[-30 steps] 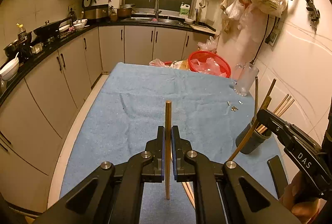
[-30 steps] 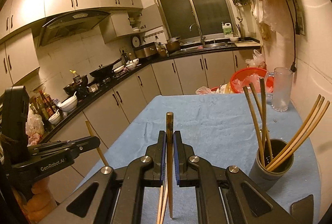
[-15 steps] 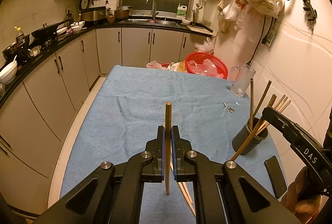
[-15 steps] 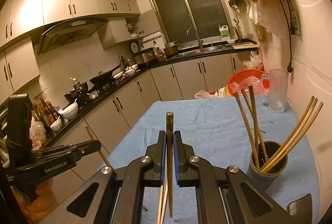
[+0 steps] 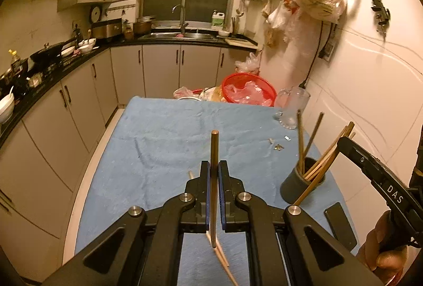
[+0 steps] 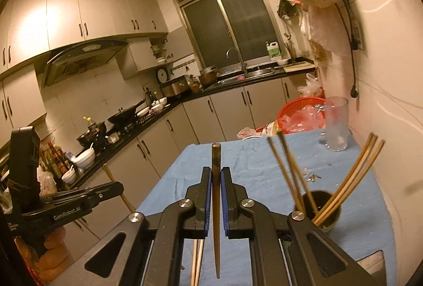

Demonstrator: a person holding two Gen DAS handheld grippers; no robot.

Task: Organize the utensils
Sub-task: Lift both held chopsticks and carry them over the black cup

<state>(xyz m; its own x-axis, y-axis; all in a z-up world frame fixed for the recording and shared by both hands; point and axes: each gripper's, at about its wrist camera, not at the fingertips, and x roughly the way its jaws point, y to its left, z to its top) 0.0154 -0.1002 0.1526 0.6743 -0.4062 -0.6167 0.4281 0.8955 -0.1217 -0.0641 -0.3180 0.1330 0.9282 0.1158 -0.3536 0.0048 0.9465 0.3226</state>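
**Two chopsticks in hand, holder waiting at the right edge**

From the left wrist we see our left claw (image 5: 214, 181) closed tight on a dark chopstick (image 5: 214, 148), which stands upright between the jaws, its blunt end above them and its thin end below. Under it a few pale chopsticks (image 5: 223, 258) lie loose on the blue cloth (image 5: 158, 137) near the table's near edge. The dark holder (image 5: 300, 184) sits by the right edge of the table, already carrying several chopsticks that lean out toward the wall. A glass mug (image 5: 292, 107) stands at the far right corner, and a phone (image 5: 339, 223) lies flat by the near right corner. Our right claw comes in from the right, above the holder.

From the right wrist we see our right claw (image 6: 216, 186) likewise clamped on a second dark chopstick (image 6: 216, 164), upright, thin end down. The holder (image 6: 326, 208) is just to the right of the jaws, and two more pale sticks (image 6: 197, 262) lie on the cloth beneath. The left claw (image 6: 116, 188) hangs off the table's left edge.

We judge this as the carry step: both sticks are gripped and clear of the cloth, neither yet in the holder. Next, each thin end must be brought over the holder's mouth, threaded past the leaning sticks, and only then let go.
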